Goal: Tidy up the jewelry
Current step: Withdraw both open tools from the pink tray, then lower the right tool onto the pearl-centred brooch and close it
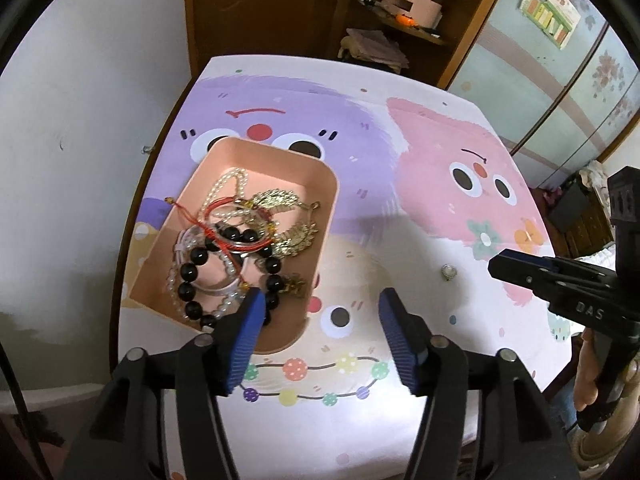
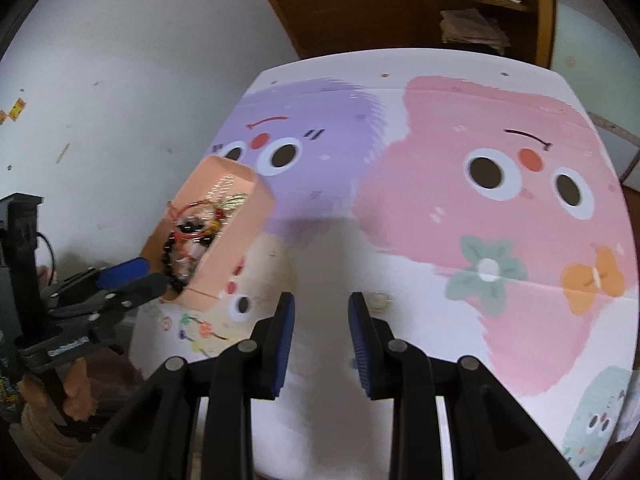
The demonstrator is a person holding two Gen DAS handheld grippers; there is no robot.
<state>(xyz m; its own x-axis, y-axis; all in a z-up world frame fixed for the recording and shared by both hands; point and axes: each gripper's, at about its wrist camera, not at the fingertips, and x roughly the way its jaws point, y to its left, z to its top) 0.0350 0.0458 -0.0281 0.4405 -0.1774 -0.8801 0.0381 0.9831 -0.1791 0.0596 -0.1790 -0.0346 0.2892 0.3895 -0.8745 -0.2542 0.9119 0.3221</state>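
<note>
A peach tray sits on the left of the cartoon-print table. It holds a black bead bracelet, pearl strands, red cords and gold leaf pieces. A small silver ring lies alone on the table, right of the tray. My left gripper is open and empty, with its left finger over the tray's near edge. My right gripper is open and empty, with the ring just beyond its right fingertip. The tray also shows in the right wrist view.
A white wall runs along the table's left side. A wooden cabinet with cluttered shelves stands behind the table. Sliding wardrobe doors are at the right. The right gripper body shows at the right edge of the left wrist view.
</note>
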